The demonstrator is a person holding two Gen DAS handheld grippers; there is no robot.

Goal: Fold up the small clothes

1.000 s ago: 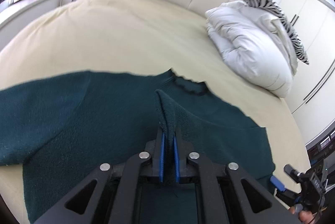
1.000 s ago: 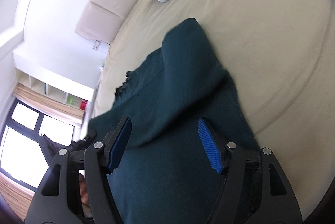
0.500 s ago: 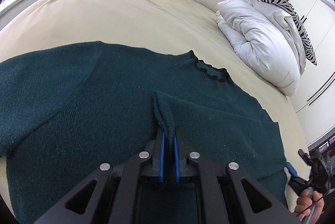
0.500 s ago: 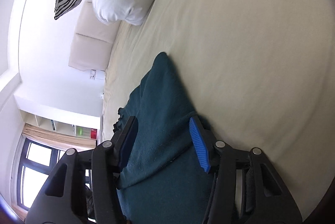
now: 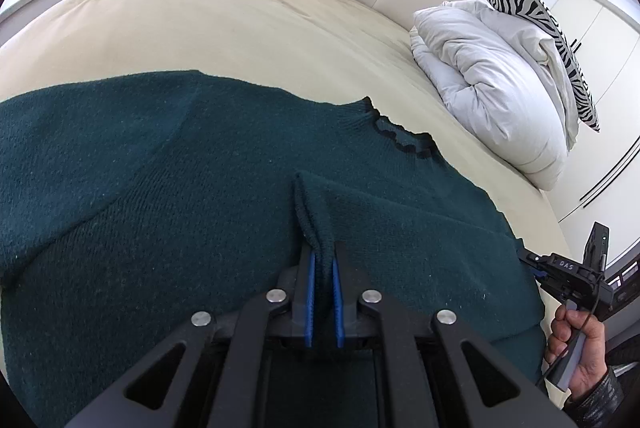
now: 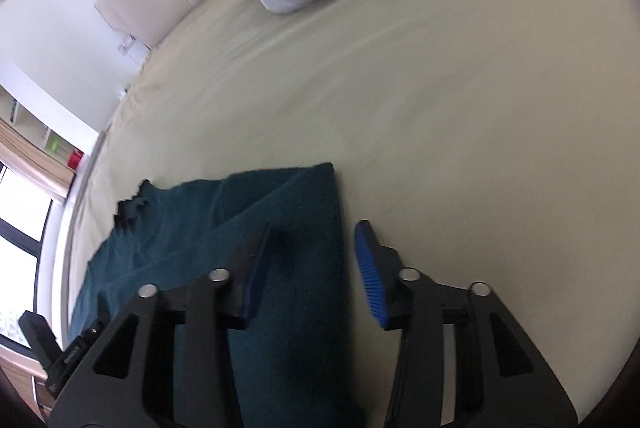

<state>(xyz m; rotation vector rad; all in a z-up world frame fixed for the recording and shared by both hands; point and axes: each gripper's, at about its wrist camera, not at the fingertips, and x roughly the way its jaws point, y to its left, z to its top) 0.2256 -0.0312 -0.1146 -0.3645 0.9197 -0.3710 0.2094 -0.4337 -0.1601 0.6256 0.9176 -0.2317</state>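
Between the left gripper's [image 5: 321, 264] blue pads: a pinched ridge of the dark green sweater [image 5: 180, 196], which lies flat on the cream bed [image 5: 240, 28] ahead of both tools. Right gripper [image 6: 312, 260] has its jaws apart, straddling the sweater's folded edge, nothing clamped. "DAS"-like lettering on the right tool body, partly legible. White duvet [image 5: 492, 84] and zebra pillow [image 5: 536, 16] far right, well apart.

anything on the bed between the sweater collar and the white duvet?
No. Left wrist view shows only bare beige sheet between the sweater collar and the duvet.
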